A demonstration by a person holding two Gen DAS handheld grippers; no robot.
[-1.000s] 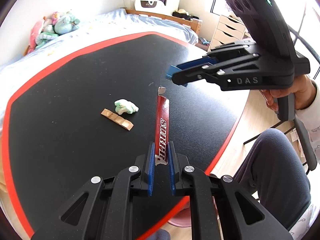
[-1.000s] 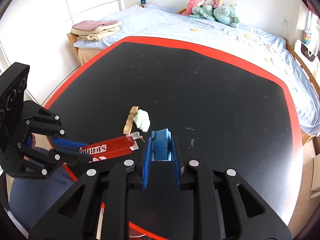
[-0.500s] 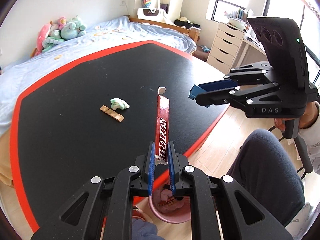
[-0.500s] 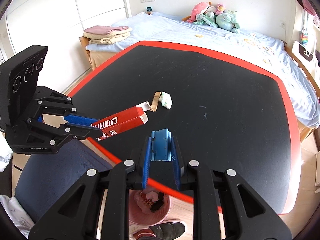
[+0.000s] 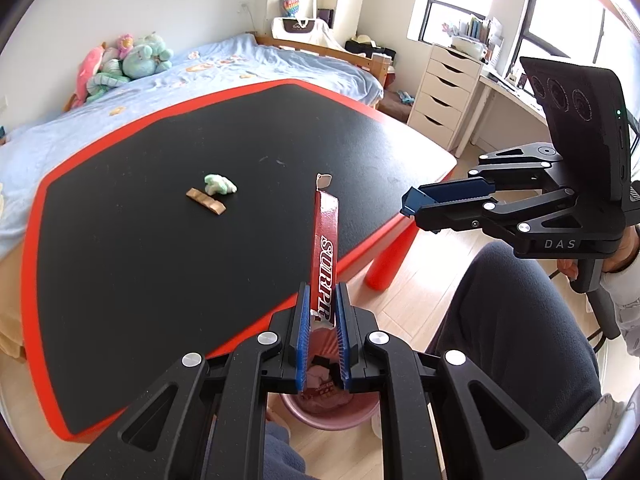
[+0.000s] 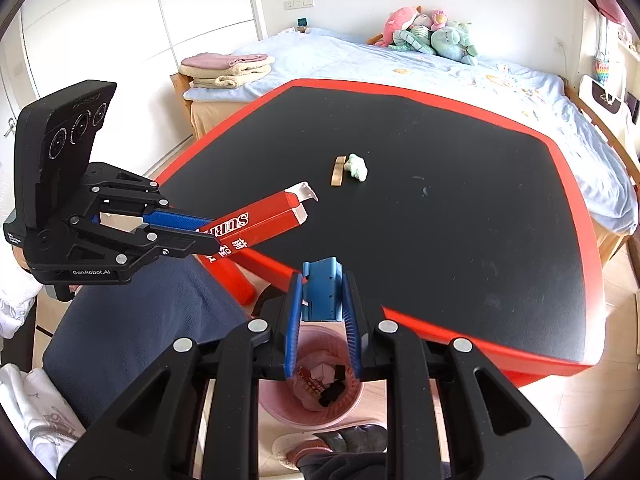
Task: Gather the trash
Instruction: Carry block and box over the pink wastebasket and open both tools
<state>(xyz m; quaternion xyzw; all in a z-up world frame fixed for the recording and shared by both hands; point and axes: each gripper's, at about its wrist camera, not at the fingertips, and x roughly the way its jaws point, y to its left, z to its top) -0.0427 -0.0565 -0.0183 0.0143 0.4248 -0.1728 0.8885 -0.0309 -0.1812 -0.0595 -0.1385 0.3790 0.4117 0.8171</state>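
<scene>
My left gripper [image 5: 323, 312] is shut on a long red carton [image 5: 326, 248] that sticks out forward; it also shows in the right wrist view [image 6: 256, 224]. My right gripper [image 6: 323, 300] is shut on a small blue box [image 6: 322, 294], seen from the side in the left wrist view [image 5: 448, 196]. Both grippers hover off the table's near edge, above a pink trash bin [image 6: 316, 412] on the floor that holds several scraps; the bin shows in the left wrist view [image 5: 360, 412] too. A wooden piece [image 5: 206, 201] and a green-white crumpled wad [image 5: 219, 185] lie on the black table [image 5: 160, 168].
The table has a red rim and red legs [image 5: 390, 258]. The person's dark-trousered legs [image 5: 516, 332] sit beside the bin. A bed with plush toys [image 6: 432, 36] lies behind the table, and a white drawer unit [image 5: 444, 96] stands at the right.
Both grippers have pulled back from over the table and risen, each keeping its item. The pink bin has come into view below them.
</scene>
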